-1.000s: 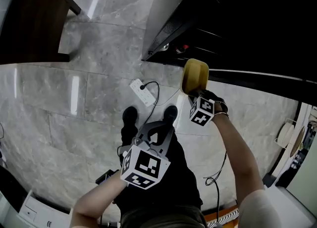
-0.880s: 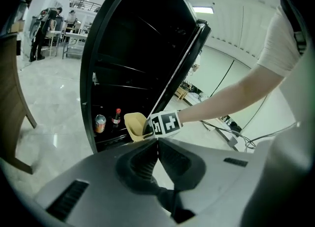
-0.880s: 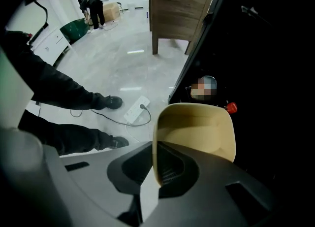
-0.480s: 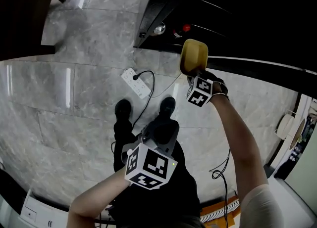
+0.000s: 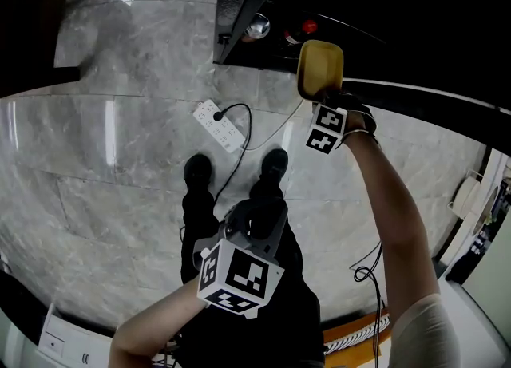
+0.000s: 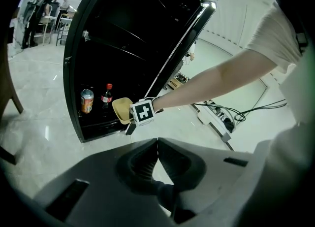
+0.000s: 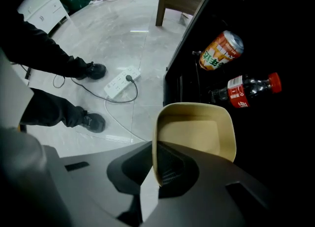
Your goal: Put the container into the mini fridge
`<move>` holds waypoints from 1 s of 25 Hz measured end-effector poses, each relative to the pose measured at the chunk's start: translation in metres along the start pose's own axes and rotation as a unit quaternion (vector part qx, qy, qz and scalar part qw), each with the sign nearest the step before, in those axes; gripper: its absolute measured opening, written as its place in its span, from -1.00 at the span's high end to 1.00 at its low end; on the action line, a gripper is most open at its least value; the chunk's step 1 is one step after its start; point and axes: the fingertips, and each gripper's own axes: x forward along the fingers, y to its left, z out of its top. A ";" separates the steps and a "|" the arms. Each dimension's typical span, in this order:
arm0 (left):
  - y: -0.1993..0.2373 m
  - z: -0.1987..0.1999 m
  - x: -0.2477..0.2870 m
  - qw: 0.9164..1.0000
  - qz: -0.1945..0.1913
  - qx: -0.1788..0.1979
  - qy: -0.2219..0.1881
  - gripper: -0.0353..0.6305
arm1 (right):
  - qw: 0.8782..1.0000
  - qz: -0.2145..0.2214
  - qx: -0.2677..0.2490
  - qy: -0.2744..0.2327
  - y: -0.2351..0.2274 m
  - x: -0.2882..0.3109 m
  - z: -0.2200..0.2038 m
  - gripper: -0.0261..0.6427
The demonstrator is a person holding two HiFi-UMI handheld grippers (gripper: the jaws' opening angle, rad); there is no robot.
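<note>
Left claw closed, right claw clamped, right arm extended

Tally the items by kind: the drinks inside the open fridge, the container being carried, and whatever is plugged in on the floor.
Drink can: 1
Soda bottle: 1
Yellow container: 1
Power strip: 1
Total: 4

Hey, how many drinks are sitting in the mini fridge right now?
2. An orange can and a red-capped cola bottle stand side by side low in the fridge, just beyond the yellow container. The dark interior may hide others.
</note>
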 end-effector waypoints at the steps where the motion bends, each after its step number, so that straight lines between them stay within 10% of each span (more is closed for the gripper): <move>1: 0.001 -0.003 0.002 1.000 -0.001 -0.003 0.001 0.72 | 1.000 -0.003 -0.002 0.003 -0.002 0.005 0.000 0.83; 25: 0.020 -0.020 0.030 0.999 -0.009 -0.032 -0.016 0.72 | 0.995 -0.069 -0.047 0.054 -0.067 0.042 0.002 0.83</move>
